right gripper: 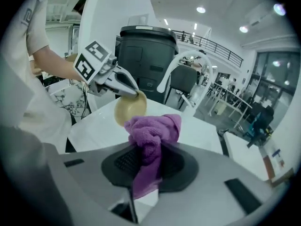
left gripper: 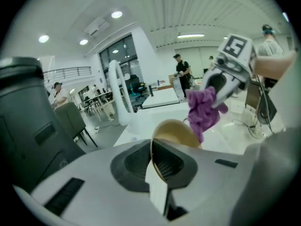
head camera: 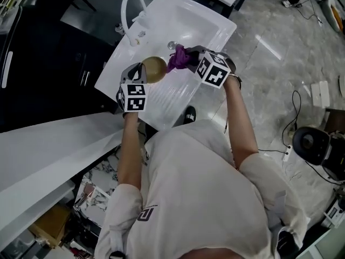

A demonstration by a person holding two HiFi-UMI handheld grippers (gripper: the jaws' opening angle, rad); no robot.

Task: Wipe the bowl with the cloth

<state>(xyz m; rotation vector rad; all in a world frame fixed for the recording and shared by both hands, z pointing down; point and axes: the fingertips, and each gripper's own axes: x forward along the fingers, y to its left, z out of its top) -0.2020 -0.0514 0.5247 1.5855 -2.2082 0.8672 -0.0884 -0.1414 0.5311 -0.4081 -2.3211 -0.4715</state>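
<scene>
Bowl (head camera: 153,69) up off the surface, and that's the key to the whole picture: the left hand-held gripper (left gripper: 159,169) has its jaws pinched on the rim, wall clamped edge-on between the pads, so the tan dish hangs tilted in the air above the white sink (head camera: 186,20) rather than sitting where it could skate away under a wipe. Holding it over the basin looks sensible too, as any drips would land there and not on the ribbed draining board (head camera: 171,97). Across comes the right hand-held gripper (right gripper: 146,166), jaws pressed tight on a bunched purple cloth (right gripper: 153,131), the wad bulging out ahead of the pads and a tail hanging down below them, a ready-made wiping head. Cloth and bowl sit just beside each other; whether they touch, no view settles. As for contents, nothing shows inside the bowl, and the basin under it looks bare apart from its drain. The curved white tap (head camera: 129,7) stands well clear at the back. Wiping, by the look of it, is right at hand.
</scene>
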